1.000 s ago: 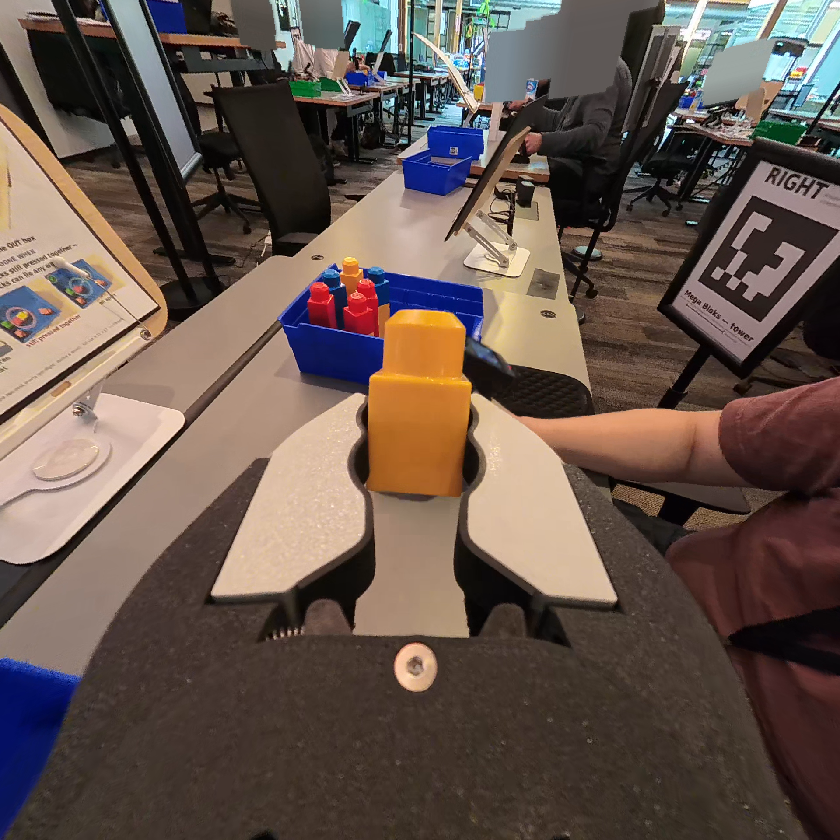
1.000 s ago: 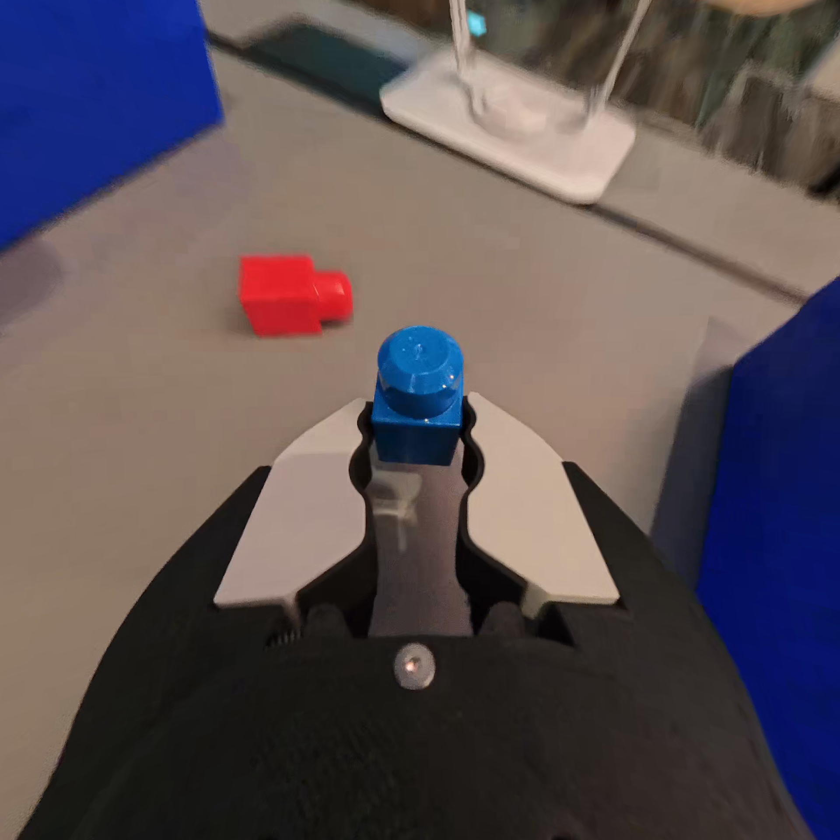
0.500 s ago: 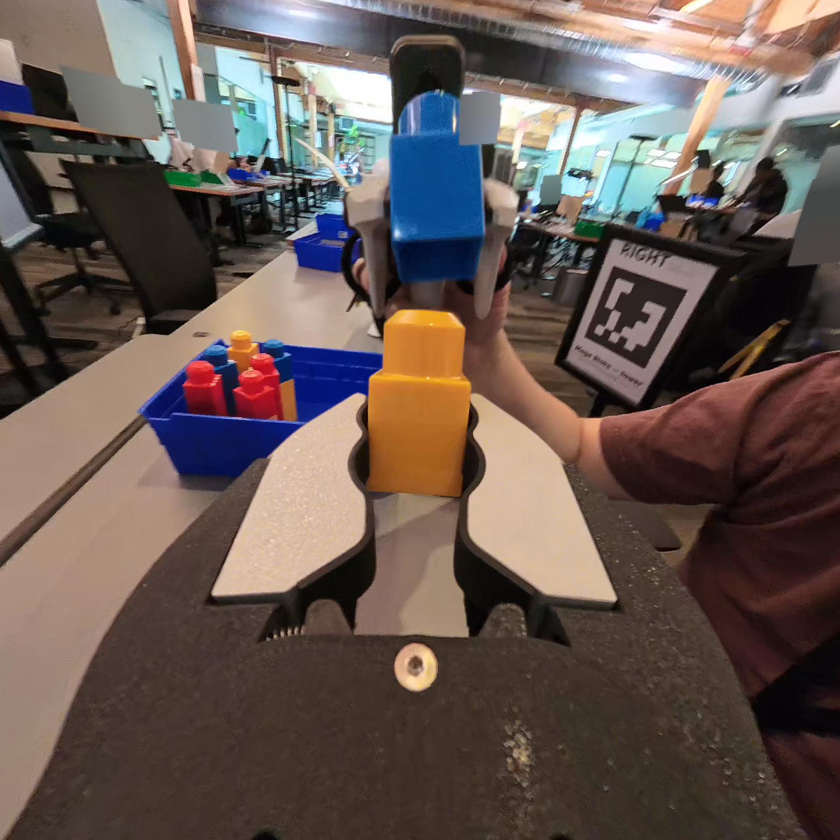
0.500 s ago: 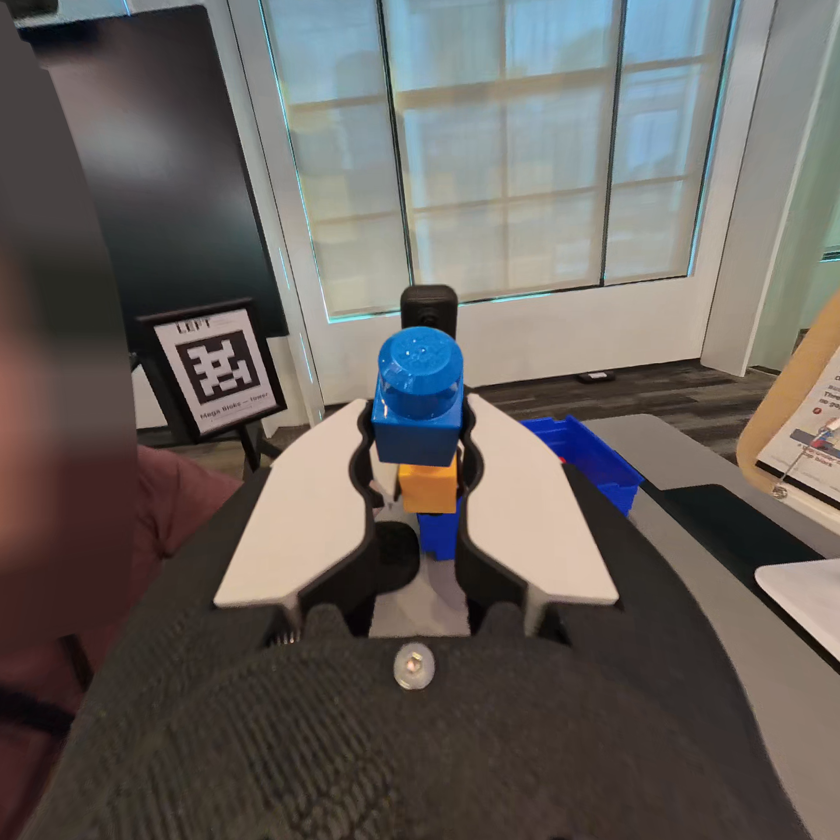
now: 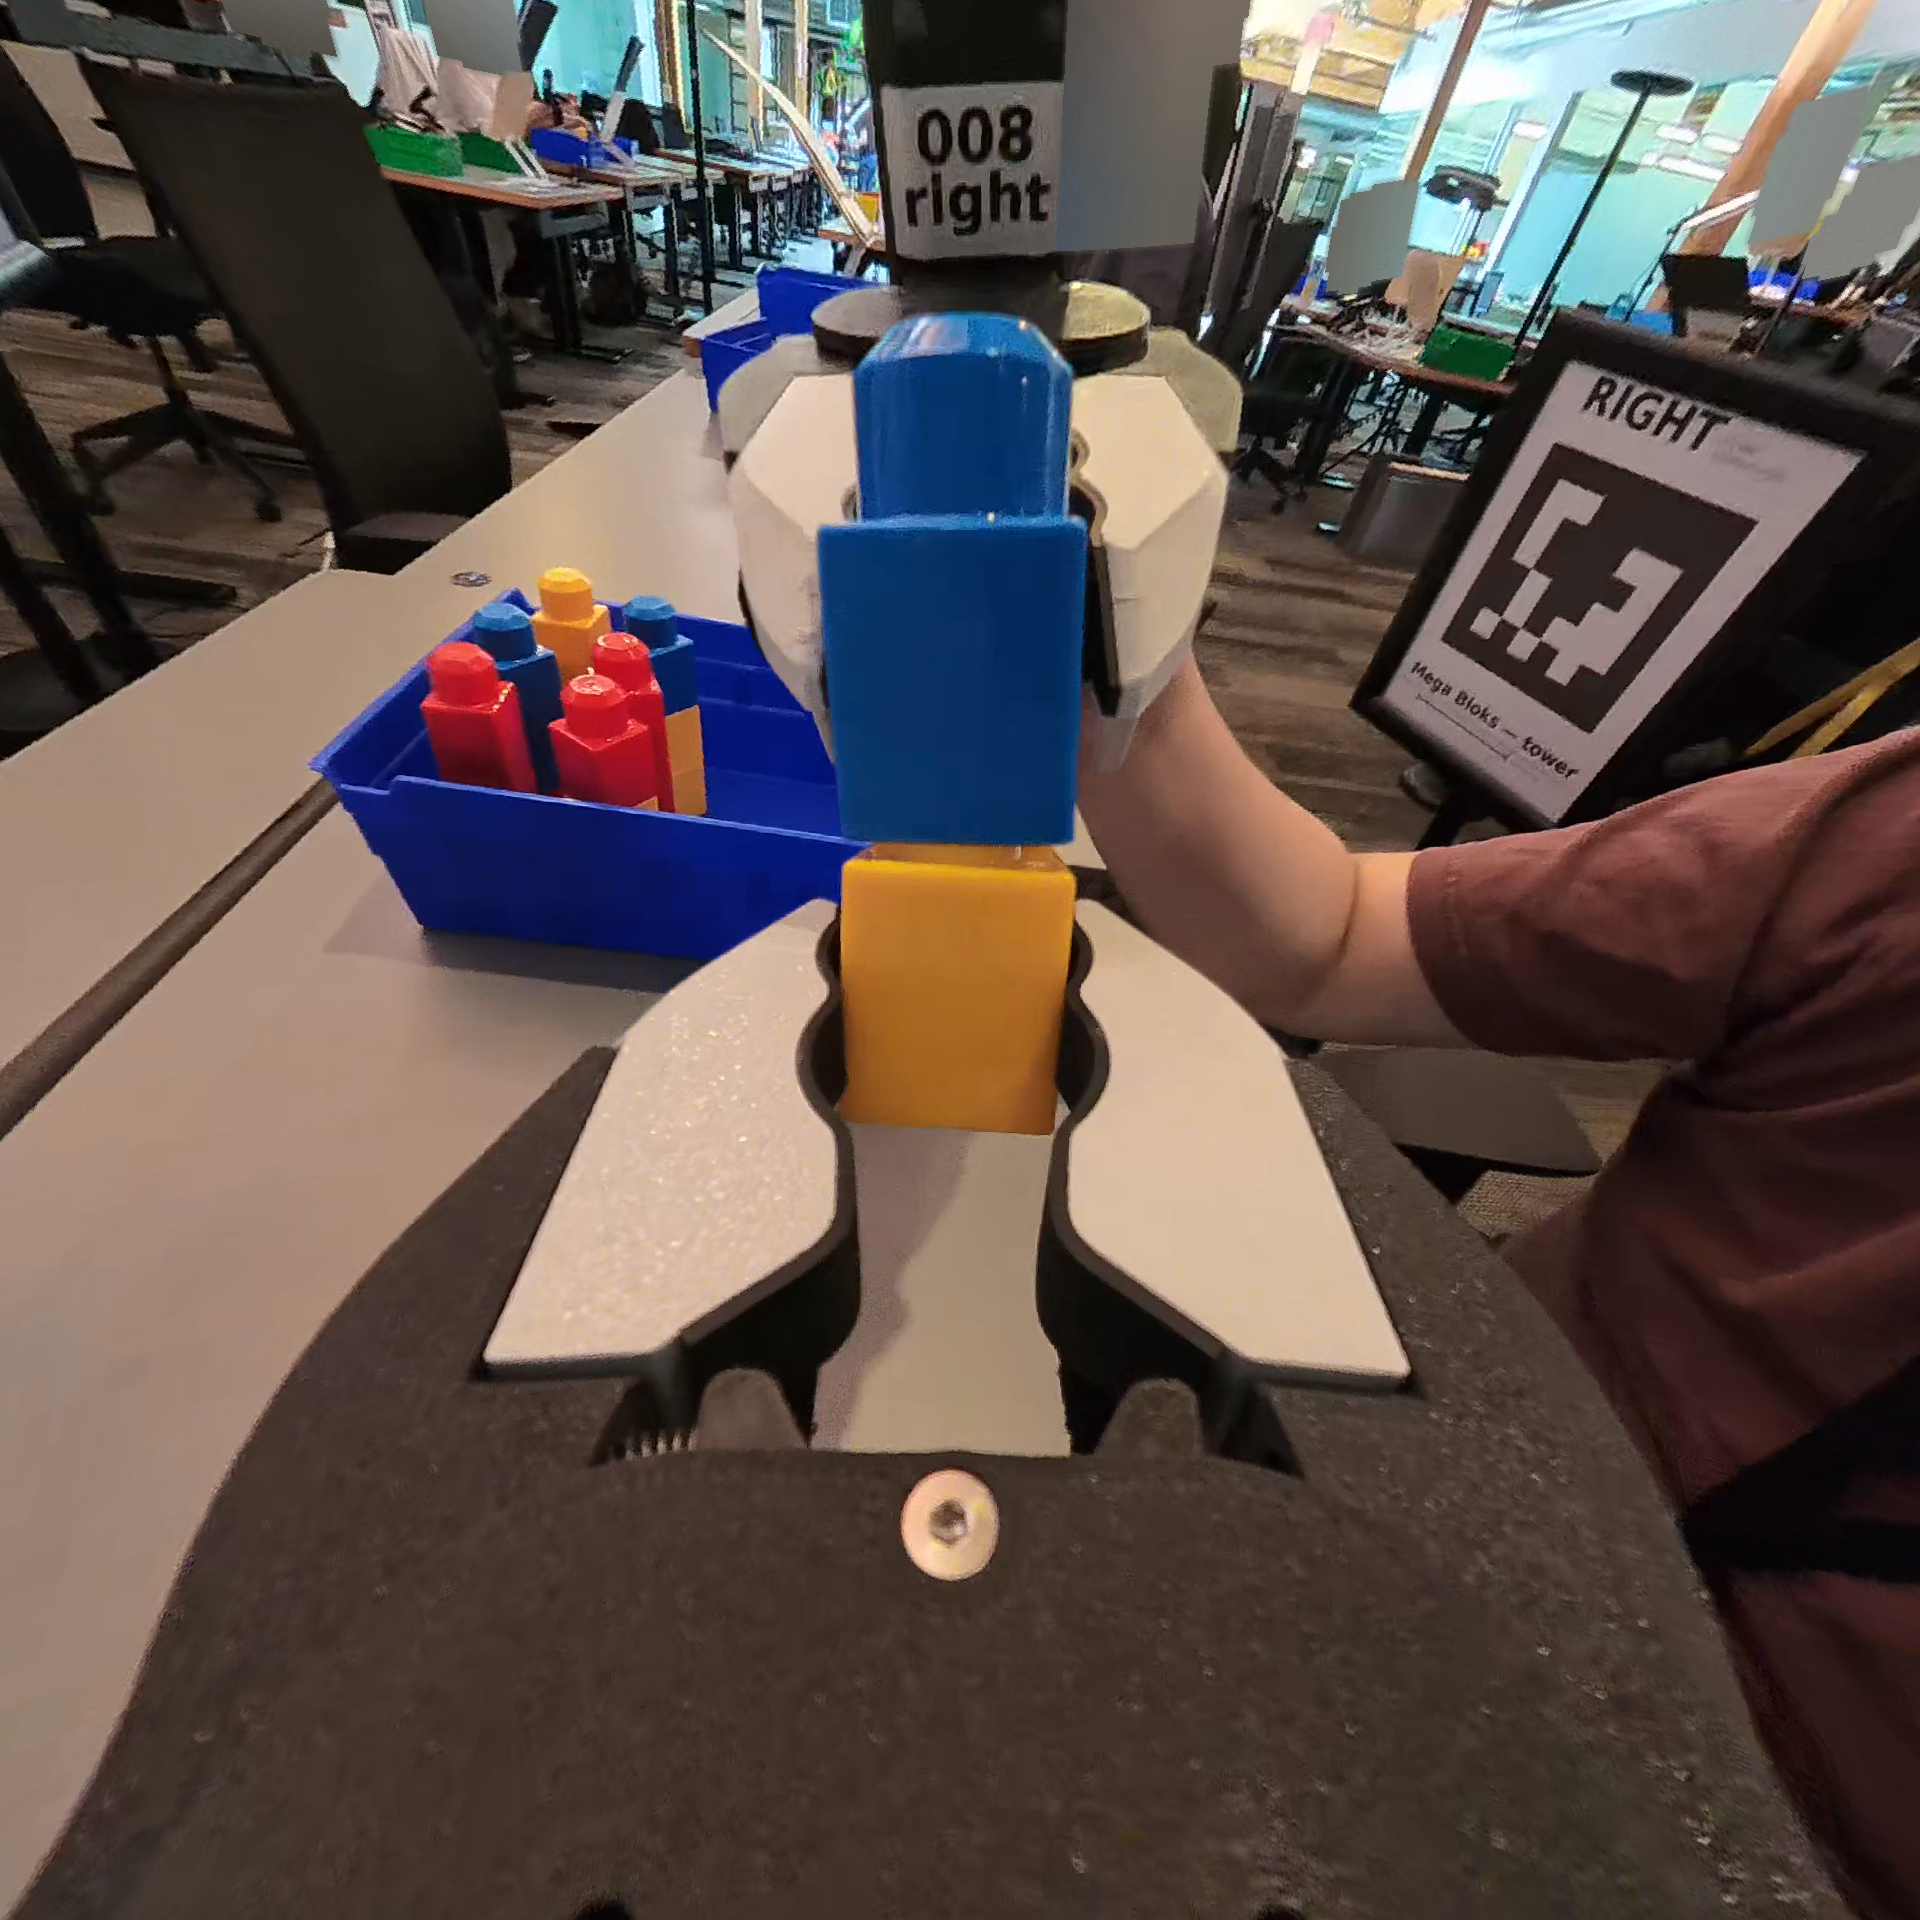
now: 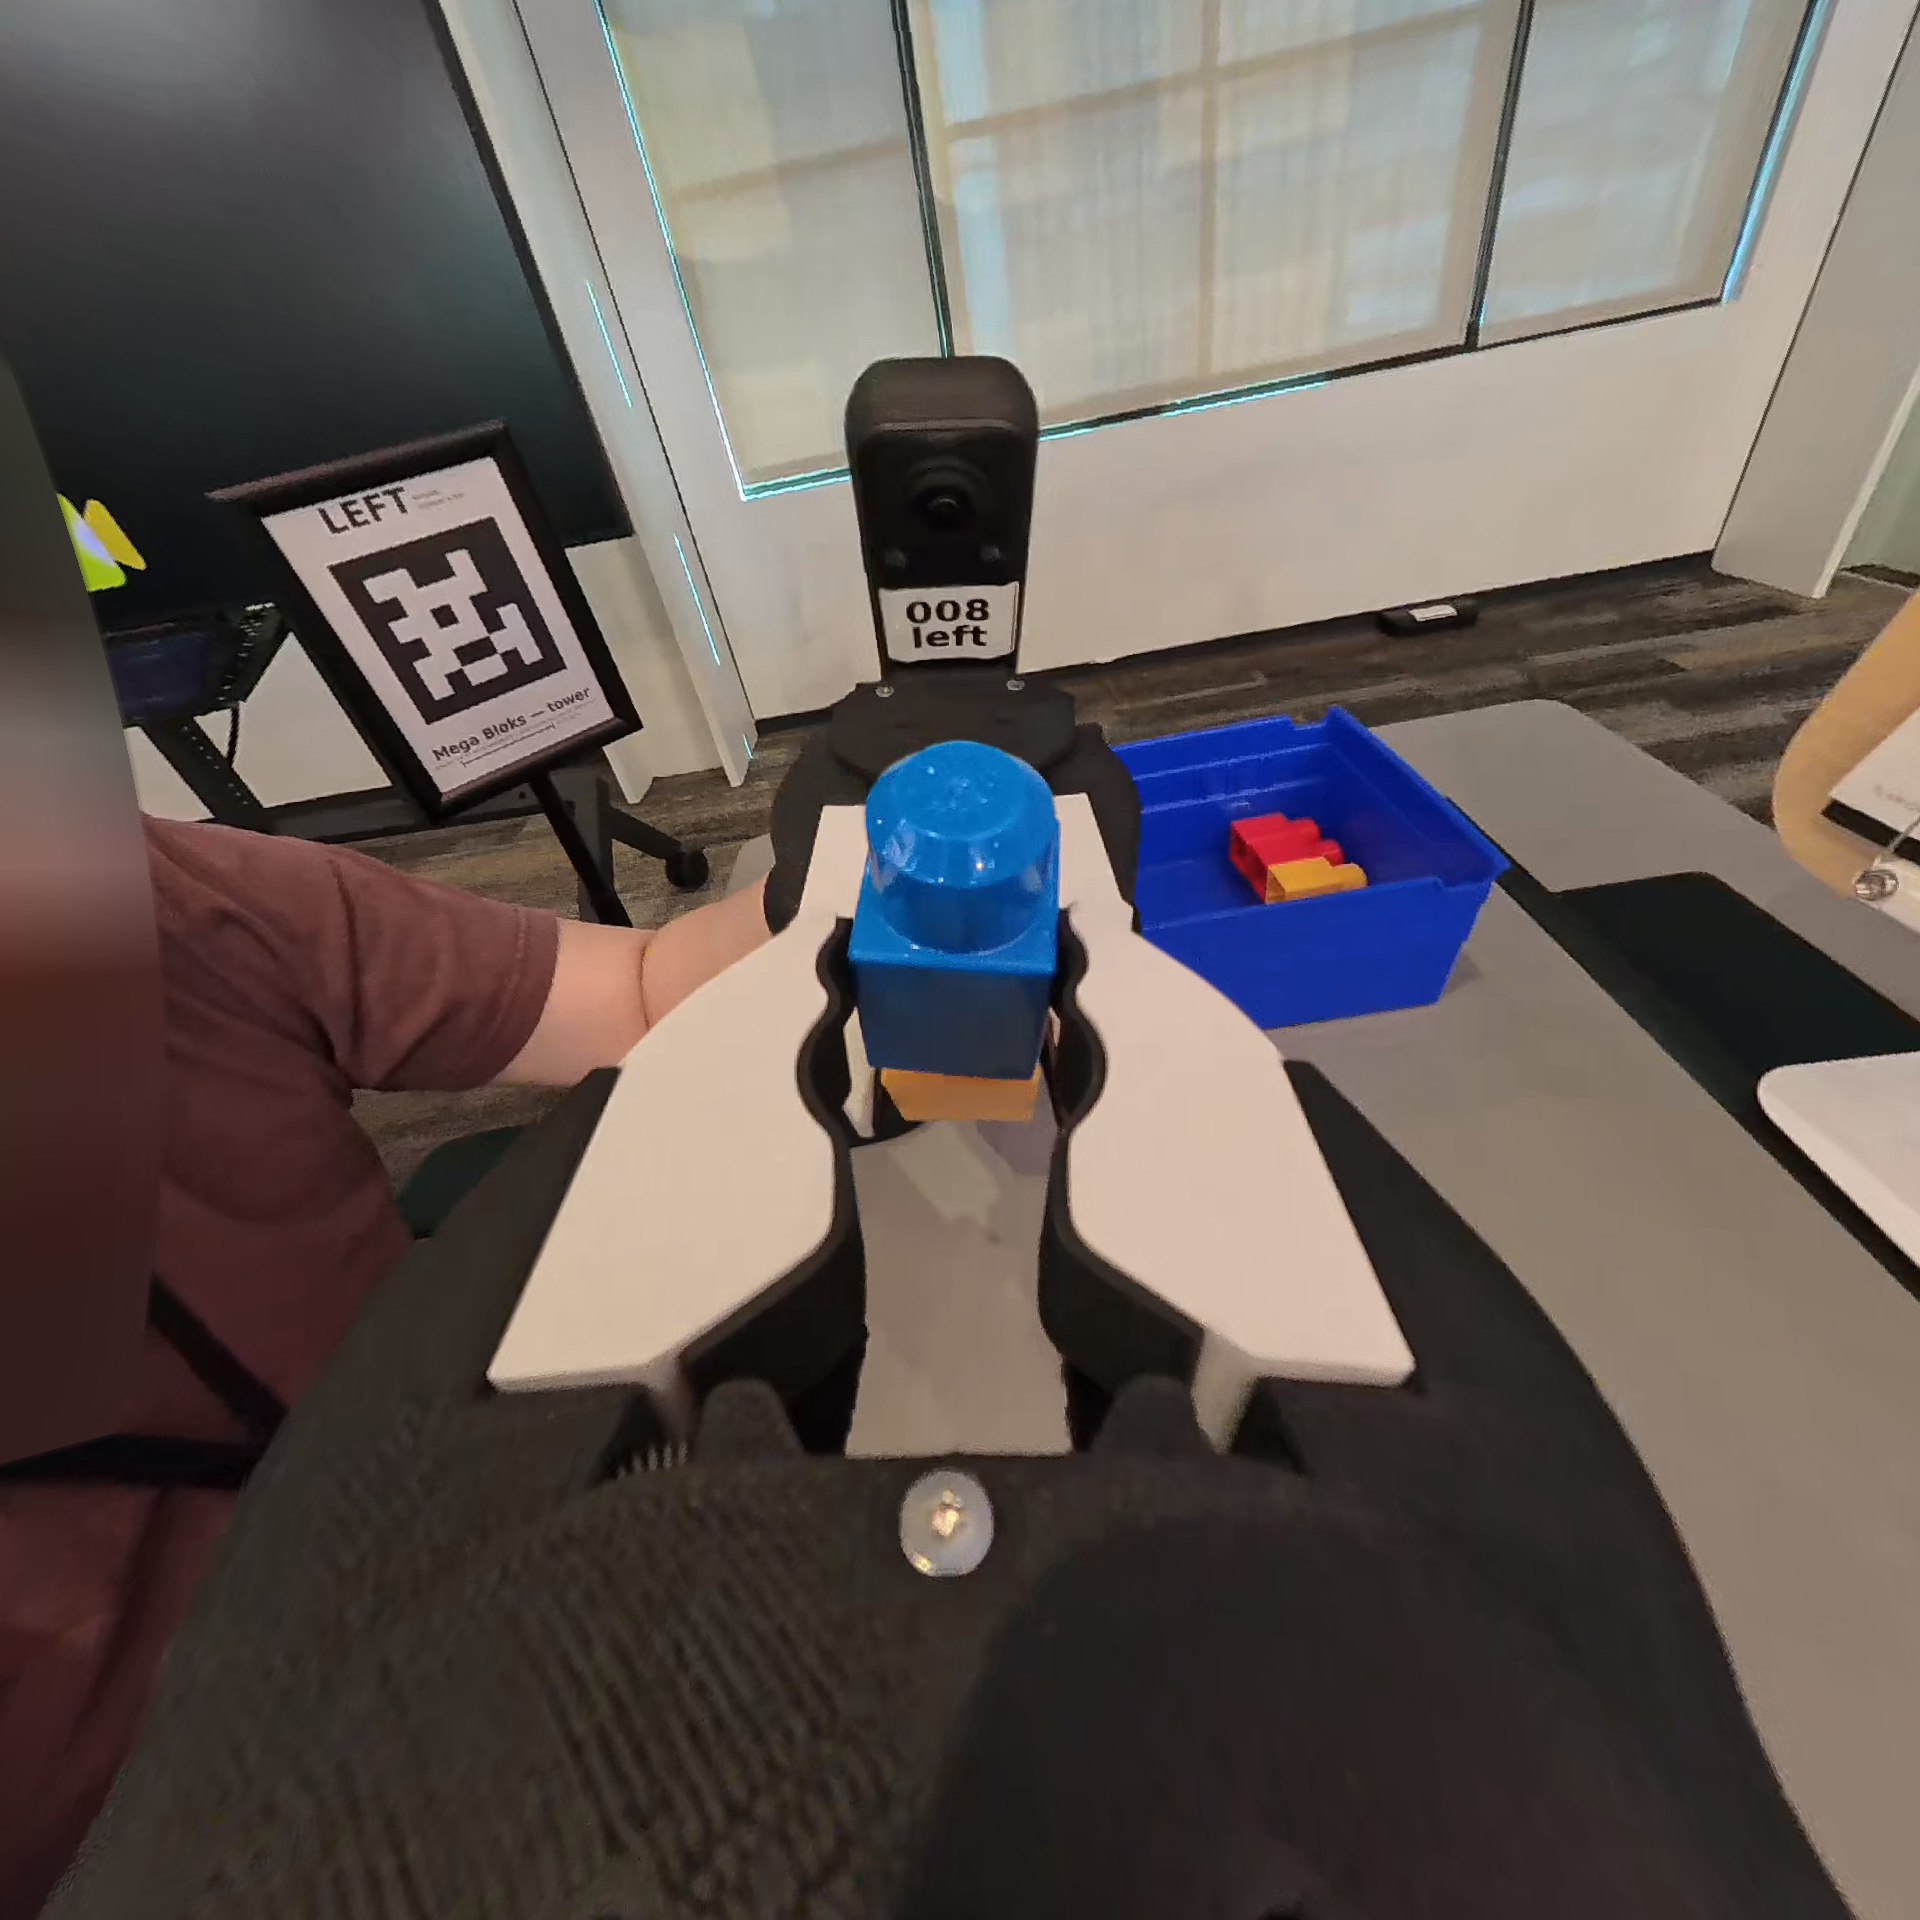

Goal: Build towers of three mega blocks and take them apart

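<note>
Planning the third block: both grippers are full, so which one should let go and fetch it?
Right, probably. The right gripper only grips the blue block, already seated on the yellow block that the left gripper grips as base.

The left gripper (image 5: 954, 997) clamps a yellow block (image 5: 954, 997) upright. The right gripper (image 6: 951, 997) faces it, pads pressed on a blue block (image 6: 951, 987), bare forearms raised.

blue block (image 5: 954, 675) | upright, stacked on yellow block (image 5: 954, 997) | both held above table

Two blue bins (image 5: 582, 873), two held blocks (image 5: 951, 997), perhaps six stacked towers (image 5: 566, 696).
</note>
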